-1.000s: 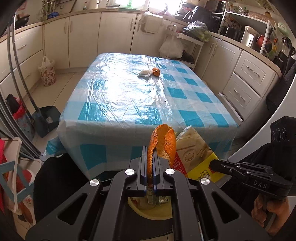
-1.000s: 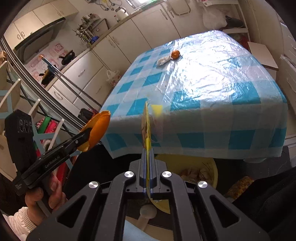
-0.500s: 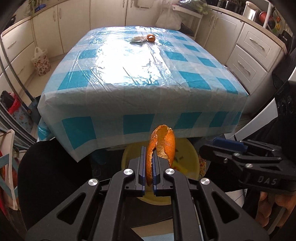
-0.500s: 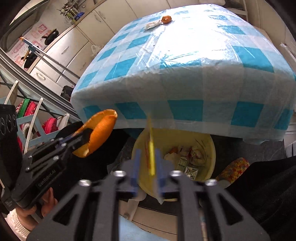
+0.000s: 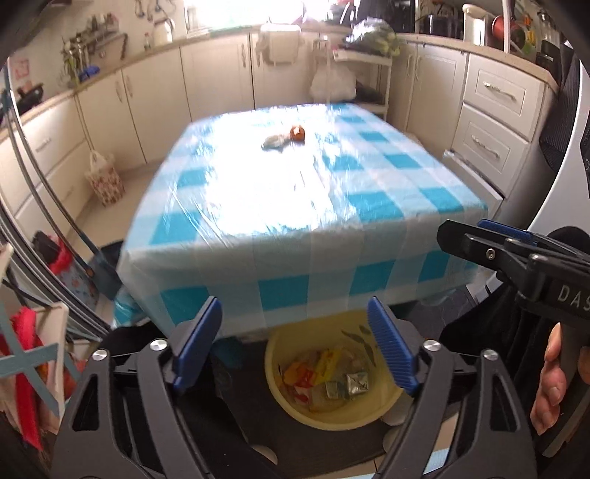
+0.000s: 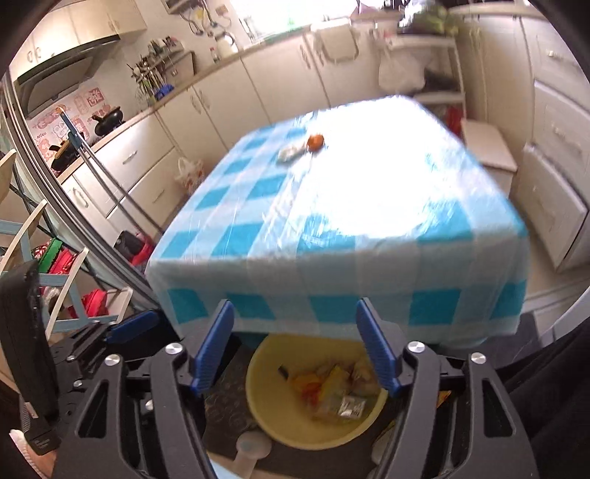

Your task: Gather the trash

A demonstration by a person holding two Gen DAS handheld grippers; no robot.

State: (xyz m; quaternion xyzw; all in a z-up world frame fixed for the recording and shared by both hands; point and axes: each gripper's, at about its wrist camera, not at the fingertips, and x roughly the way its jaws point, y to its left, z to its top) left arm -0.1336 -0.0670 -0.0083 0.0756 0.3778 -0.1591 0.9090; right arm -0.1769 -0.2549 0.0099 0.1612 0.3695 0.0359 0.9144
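Left wrist view: we see our left gripper (image 5: 295, 346) spread wide with nothing between its fingers, having just opened, over one yellow basin (image 5: 383, 405) of trash on the floor by the table (image 5: 295, 221). Two scraps remain on top, an orange peel (image 5: 297, 133) touching a crumpled wrapper (image 5: 274, 141). Only here a hand (image 5: 556, 376) shows. Our right gripper (image 6: 295, 346) has likewise just opened wide and holds nothing.

Cream cabinets (image 5: 217, 84) line the kitchen walls, with bright daylight from what seems a window (image 5: 221, 14) at the top. A table (image 5: 295, 206) (blue-checked cloth, glaring) fills the centre; pale floor tiles (image 5: 132, 195) lie left.
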